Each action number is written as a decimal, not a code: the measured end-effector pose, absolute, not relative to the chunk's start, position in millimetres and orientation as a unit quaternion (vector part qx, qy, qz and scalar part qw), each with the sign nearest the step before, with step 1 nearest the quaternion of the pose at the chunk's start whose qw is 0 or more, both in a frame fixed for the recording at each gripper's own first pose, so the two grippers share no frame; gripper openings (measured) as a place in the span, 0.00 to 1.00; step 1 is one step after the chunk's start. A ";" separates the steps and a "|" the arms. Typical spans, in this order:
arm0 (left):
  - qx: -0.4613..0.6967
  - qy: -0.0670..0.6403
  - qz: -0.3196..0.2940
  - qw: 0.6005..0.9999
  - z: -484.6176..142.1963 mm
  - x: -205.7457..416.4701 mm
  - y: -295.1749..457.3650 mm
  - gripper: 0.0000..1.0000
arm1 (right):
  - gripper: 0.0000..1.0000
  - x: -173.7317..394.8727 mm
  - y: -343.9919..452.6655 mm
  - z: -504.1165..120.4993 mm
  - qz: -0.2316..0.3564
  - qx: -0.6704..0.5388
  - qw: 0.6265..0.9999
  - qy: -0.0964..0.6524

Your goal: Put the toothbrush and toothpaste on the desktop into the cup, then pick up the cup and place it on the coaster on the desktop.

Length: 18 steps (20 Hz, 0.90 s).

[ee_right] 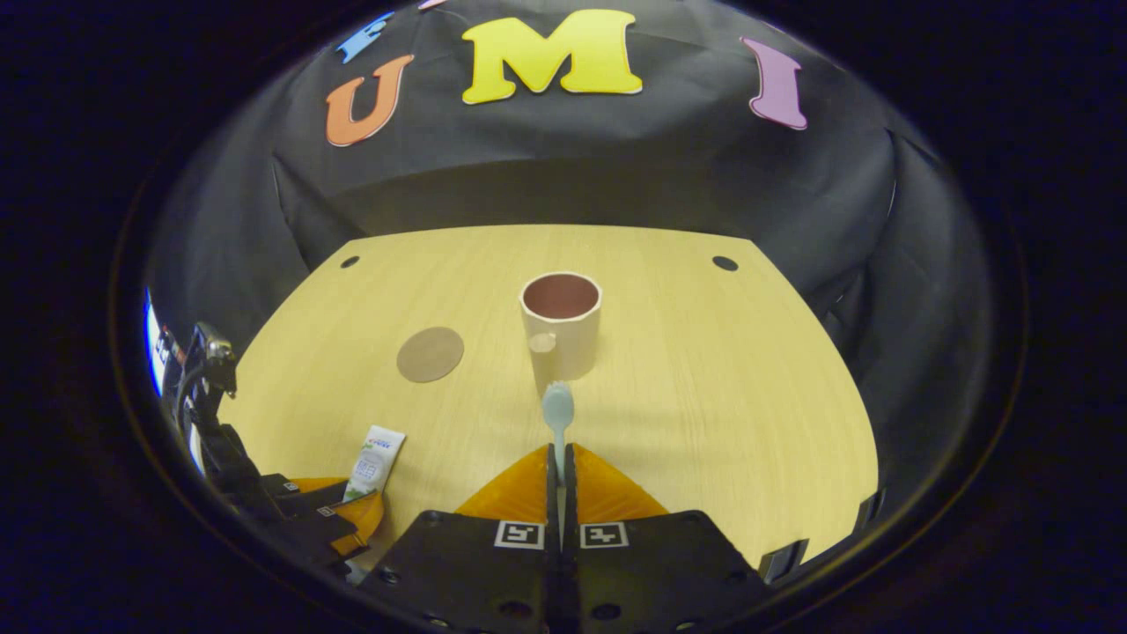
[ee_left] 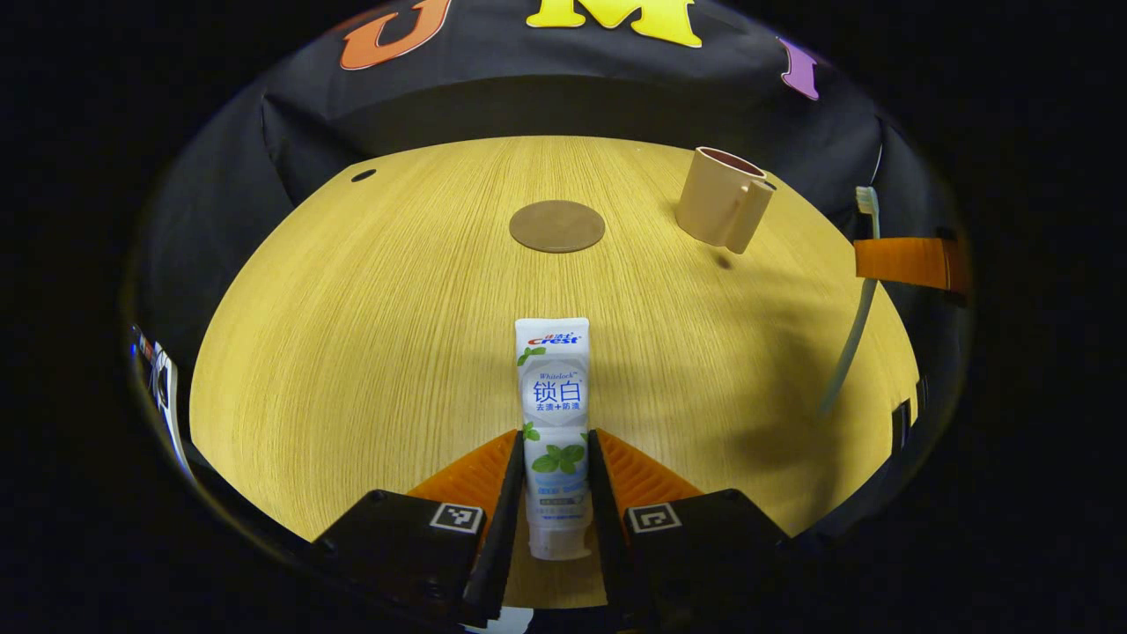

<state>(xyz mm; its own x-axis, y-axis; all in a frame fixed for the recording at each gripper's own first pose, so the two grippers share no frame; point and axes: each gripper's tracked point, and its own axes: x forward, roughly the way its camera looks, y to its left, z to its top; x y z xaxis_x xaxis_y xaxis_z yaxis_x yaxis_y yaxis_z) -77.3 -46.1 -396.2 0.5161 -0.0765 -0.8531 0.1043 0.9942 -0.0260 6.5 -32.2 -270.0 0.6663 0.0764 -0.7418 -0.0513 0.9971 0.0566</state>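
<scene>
My right claw [ee_right: 560, 467] grips the toothbrush [ee_right: 558, 414], pointing at the cup [ee_right: 561, 324] straight ahead; my left claw [ee_left: 556, 480] clasps the toothpaste [ee_left: 555, 414].

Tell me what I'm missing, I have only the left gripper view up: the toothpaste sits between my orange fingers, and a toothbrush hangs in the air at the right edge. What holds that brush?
Observer: The right gripper, shut on the toothbrush, whose head points toward the cup.
Operator: Is anything in the cup yet?
Observer: No. The right gripper view looks into its mouth and shows a bare brown inside.
Operator: Is the coaster free?
Observer: Yes, the coaster lies bare, left of the cup in that view.
</scene>
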 end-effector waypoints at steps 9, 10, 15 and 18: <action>0.012 0.474 -0.064 0.878 -383.2 -86.1 -47.9 0.34 | 0.00 31.6 -34.8 -227.7 0.040 0.021 0.936 0.350; 0.007 0.467 -0.068 0.882 -378.0 -86.3 -49.7 0.33 | 0.00 35.1 -34.3 -222.8 0.042 0.021 0.938 0.342; -0.012 0.418 -0.078 0.905 -345.0 -77.5 -55.3 0.39 | 0.00 62.3 -27.6 -187.0 0.059 0.032 0.951 0.301; -0.018 0.380 -0.076 0.922 -317.4 -66.8 -53.8 0.31 | 0.00 93.1 -25.1 -159.8 0.065 0.035 0.962 0.265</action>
